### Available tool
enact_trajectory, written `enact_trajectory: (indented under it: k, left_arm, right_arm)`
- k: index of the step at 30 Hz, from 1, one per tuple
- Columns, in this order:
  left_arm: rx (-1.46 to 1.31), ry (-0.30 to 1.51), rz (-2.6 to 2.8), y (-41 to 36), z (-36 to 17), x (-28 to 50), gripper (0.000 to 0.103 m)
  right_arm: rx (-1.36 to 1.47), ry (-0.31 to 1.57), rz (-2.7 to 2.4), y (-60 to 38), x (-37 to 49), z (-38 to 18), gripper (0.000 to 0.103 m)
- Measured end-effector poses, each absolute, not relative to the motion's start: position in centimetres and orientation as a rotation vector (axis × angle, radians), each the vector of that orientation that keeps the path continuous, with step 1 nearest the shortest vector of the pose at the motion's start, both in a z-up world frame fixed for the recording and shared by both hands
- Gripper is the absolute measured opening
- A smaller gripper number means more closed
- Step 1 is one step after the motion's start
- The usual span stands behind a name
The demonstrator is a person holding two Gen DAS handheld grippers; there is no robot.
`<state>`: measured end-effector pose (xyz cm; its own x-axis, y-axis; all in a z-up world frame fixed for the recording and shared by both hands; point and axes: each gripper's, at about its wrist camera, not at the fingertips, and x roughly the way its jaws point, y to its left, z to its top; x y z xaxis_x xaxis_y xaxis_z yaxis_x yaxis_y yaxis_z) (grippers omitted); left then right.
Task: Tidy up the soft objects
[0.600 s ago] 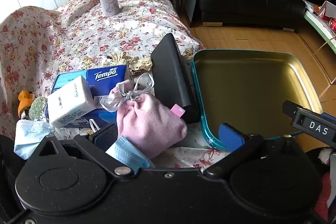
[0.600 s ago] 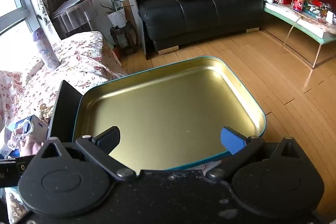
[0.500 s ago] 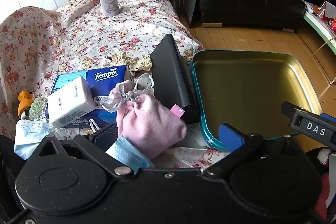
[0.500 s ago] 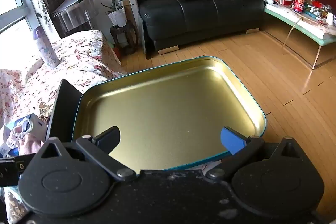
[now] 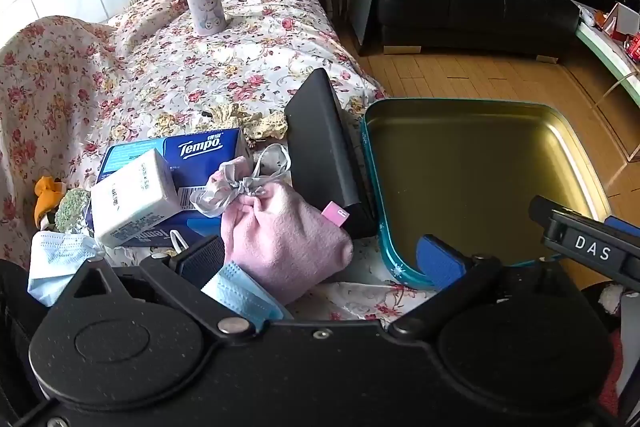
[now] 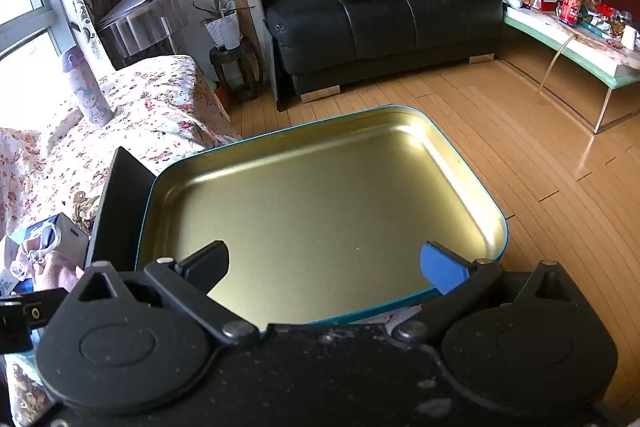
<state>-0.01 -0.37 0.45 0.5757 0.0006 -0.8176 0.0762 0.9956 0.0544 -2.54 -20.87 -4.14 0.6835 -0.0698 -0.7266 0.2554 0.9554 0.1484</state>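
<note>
**Both grippers poised wide, tin waiting bare**

The left gripper hangs above a heap of soft goods on a flower-print cloth, its fingers spread as far apart as they go and gripping nothing. A pink drawstring pouch sits right between those fingers, nearer the dark one; a blue face mask lies just under that same finger, and a second mask lies beyond it on the outer side. Farther out ahead of the fingers rest a white tissue packet atop a blue Tempo pack, with a black case propped against the tin.

The right gripper hovers over the gold-lined tin tray, fingers likewise wide apart and holding nothing; the tray's floor lies bare directly ahead of them.

The step in hand looks like the first pick: the pouch, being closest. To do it well, the left fingers would best drop straight down around the pouch's plump body rather than its silver ribbon, which would likely slip or loosen. The mask under the dark finger could be pinched along with it, so a slight shift toward the blue finger seems wise before closing. A gentle squeeze should serve; the plush will give. The right gripper would do well to stay clear of the tray's near rim, leaving room for the drop.
</note>
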Motion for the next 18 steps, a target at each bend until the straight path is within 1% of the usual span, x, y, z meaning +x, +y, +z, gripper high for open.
enact_trajectory:
  k: [18]
  left_arm:
    - [0.085,0.954,-0.045,-0.23,0.35,-0.13,0.099]
  right_arm:
    - [0.244,0.806,-0.186,-20.91,-2.53,-4.29,0.103]
